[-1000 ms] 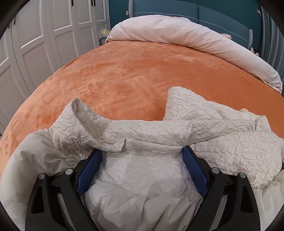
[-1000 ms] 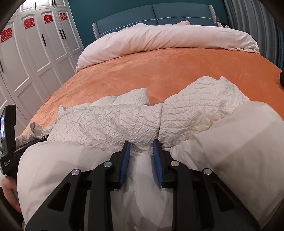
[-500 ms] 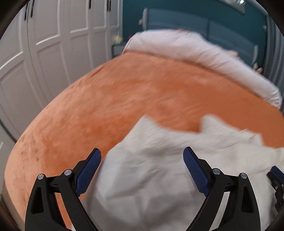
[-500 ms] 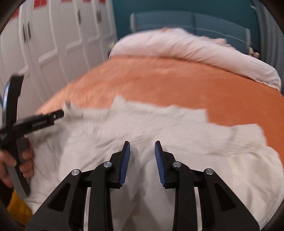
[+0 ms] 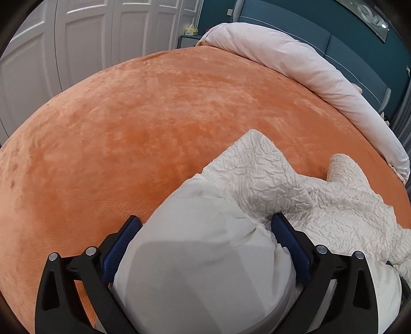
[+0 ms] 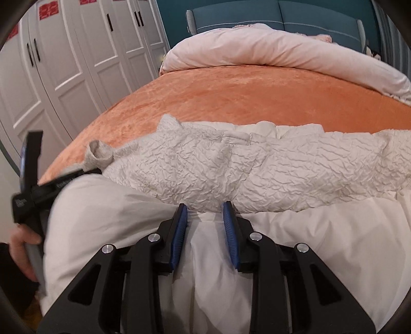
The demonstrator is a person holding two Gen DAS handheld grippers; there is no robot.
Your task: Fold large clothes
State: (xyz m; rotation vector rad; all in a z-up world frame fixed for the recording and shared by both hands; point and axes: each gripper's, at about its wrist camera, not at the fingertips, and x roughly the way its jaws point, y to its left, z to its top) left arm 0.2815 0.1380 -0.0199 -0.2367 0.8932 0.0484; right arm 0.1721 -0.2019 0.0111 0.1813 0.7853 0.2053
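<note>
Orange plush bedspread (image 5: 143,123) spreads before us, bare up to one rolled pale pink duvet (image 6: 269,48) lying against the teal headboard (image 6: 280,11). White wardrobe doors (image 6: 77,51) stand along the bed's left side. We see one garment, a cream crinkle-textured padded jacket (image 6: 257,174), heaped at the bed's near edge with its smooth lining toward us. Our left gripper (image 5: 205,223) stands wide, a bulge of lining filling the gap between its blue pads. Our right gripper (image 6: 205,213) is narrow, pinching a fold of lining.
</note>
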